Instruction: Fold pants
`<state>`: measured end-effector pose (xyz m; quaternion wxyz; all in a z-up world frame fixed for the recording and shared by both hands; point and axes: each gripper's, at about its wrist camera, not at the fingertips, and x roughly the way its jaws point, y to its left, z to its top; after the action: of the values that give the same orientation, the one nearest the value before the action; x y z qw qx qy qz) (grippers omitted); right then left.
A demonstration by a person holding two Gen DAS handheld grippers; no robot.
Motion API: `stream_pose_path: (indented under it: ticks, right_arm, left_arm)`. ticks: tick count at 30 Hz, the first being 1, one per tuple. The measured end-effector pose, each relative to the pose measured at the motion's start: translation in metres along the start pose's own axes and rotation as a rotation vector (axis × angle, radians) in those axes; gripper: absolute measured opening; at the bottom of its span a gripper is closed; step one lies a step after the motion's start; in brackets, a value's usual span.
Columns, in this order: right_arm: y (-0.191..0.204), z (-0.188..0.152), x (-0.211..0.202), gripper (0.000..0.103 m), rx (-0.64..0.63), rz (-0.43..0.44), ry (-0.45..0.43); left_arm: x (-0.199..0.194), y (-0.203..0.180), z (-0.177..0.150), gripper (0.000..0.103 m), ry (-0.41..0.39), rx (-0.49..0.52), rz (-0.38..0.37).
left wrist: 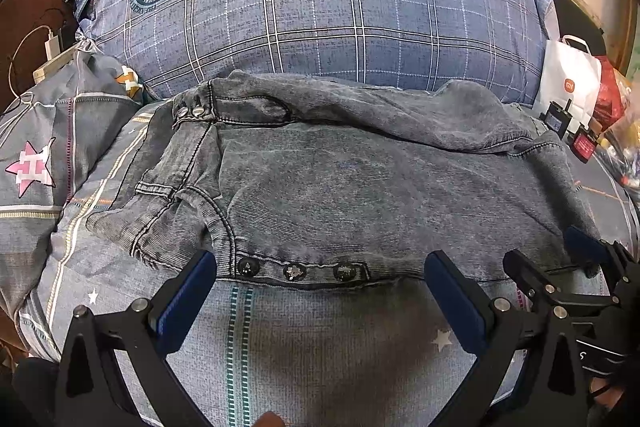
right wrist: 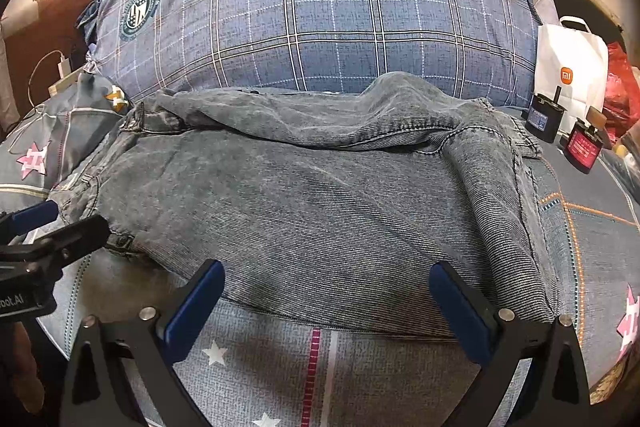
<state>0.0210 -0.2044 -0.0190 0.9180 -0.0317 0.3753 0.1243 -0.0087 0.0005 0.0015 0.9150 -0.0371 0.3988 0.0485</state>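
Left wrist view: grey pants [left wrist: 340,179] lie folded into a compact bundle on the bed [left wrist: 320,347], just near of the plaid pillow [left wrist: 320,7]. Left gripper [left wrist: 320,287] and right gripper [right wrist: 326,301] both spread wide, holding nothing. Folding looks mostly done; maybe one final fold or tidy left.

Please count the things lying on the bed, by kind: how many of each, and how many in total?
Grey jeans: 1
Blue plaid pillow: 1
White paper bag: 1
Red plastic bag: 1
Small dark boxes, one blue-labelled, one red-labelled: 2
Total: 6
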Motion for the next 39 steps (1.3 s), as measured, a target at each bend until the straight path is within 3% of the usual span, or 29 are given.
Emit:
stream_pose_path:
  ticks: [39]
  right_arm:
    - [-0.0012, 0.0008, -0.0034, 0.103, -0.002, -0.009, -0.008]
  left_arm:
    - [0.0023, 0.0061, -0.0022, 0.103, 0.011, -0.023, -0.005]
